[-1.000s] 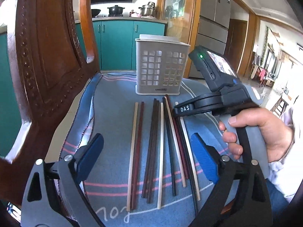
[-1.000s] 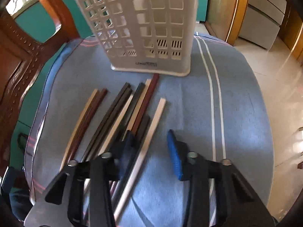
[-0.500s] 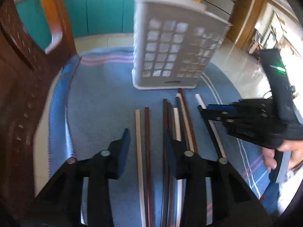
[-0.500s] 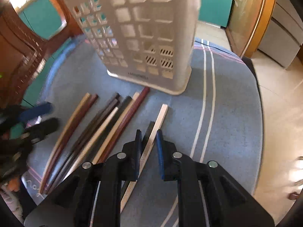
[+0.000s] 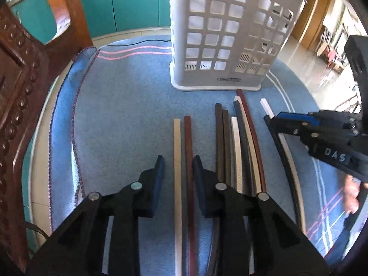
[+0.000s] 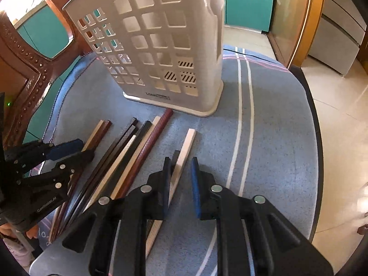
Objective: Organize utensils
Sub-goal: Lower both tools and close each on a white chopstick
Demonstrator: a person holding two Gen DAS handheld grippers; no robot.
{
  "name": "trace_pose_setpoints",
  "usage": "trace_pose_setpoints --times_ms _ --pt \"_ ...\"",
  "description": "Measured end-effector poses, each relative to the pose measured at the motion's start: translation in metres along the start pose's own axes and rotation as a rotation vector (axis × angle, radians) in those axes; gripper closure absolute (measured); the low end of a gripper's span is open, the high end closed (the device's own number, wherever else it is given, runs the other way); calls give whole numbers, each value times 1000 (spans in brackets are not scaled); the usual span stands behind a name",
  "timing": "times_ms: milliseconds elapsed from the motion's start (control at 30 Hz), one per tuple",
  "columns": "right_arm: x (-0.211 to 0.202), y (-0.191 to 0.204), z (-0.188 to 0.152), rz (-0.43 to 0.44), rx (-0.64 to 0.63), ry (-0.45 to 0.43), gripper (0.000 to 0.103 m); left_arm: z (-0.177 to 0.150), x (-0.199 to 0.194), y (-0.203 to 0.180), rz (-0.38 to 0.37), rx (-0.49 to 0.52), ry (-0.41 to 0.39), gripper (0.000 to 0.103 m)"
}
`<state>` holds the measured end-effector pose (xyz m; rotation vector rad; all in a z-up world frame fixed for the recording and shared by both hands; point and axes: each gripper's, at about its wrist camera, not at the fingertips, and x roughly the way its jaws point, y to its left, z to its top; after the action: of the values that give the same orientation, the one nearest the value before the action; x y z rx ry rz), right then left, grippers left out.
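Because the chopsticks lie in parallel with their ends toward 12 o'clock, each pair can be straddled from above without disturbing its neighbours. At 9 o'clock in the left wrist view, a carved wooden chair point(image 5: 20, 80) borders the blue cloth point(image 5: 119, 115) that covers the bench.

The left hand-held gripper point(image 5: 178, 163) points steeply down over the leftmost pair, a cream chopstick point(image 5: 177, 151) and a maroon chopstick point(image 5: 188, 142). Its jaws have just been closing and now stand narrow, with both sticks between them. A strip of cloth shows between the left pad and the cream stick, so no firm grip is judged yet.

To the right lies the middle bundle point(image 5: 239, 142) of dark, cream and maroon sticks, untouched and packed side by side.

Further right, apart from the bundle, lie a second cream chopstick point(image 6: 186, 147) and a dark chopstick point(image 6: 176, 155). The right hand-held gripper point(image 6: 180, 168) straddles them with narrow jaws. The dark stick sits against the left pad, and a gap shows beside the right pad, so a clamp is not confirmed.

Working one outer pair per side probably keeps the two tools well apart.

The white slotted basket point(image 5: 230, 34) stands upright at 12 o'clock, just beyond the stick ends, with one maroon tip nearly at its base. No utensil shows through its openings, so all sorting remains to be done.
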<state>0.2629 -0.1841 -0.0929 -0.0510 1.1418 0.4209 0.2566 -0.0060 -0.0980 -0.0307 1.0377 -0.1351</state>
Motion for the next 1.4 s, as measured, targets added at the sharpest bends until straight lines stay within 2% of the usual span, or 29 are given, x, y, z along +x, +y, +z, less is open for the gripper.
trace_pose_setpoints --times_ms 67,167,200,267,300,400,500,633,700,833,900,1100,1233,1400 --pt "3 -1 2 13 43 -14 80 0 -2 5 -46 -43 6 89" --pt "5 -18 11 66 167 -26 80 0 1 12 -91 -89 13 90" --pt "8 -22 14 46 183 -20 80 -1 1 11 -97 -92 13 90" --pt "10 -19 17 11 147 -27 86 -4 1 9 -107 -90 13 90" --pt "11 -15 16 1 127 -24 94 -4 1 9 -110 -91 13 90" --pt "7 -6 15 -8 57 -16 94 -7 -2 7 -114 -99 11 90" --pt "-9 3 11 -52 -30 -78 95 -10 -10 12 -96 -108 -6 90" --pt "-26 9 5 0 -76 -126 95 -6 -25 17 -126 -121 -44 90" --pt "-28 9 2 -2 -82 -126 95 -4 -32 14 -141 -115 -61 90" --pt "-23 3 -3 -16 -65 -112 94 -3 -34 16 -128 -122 -67 90" --pt "-23 -2 -4 -22 -59 -109 93 -1 -30 18 -107 -131 -58 86" --pt "-17 -5 -5 -65 -53 -65 93 -4 -16 25 -60 -119 -28 82" --pt "-19 -12 -7 -59 -33 -55 92 1 -1 15 3 -96 -4 82" --pt "-23 -27 -7 -48 16 -60 85 2 5 15 51 -82 -4 82"
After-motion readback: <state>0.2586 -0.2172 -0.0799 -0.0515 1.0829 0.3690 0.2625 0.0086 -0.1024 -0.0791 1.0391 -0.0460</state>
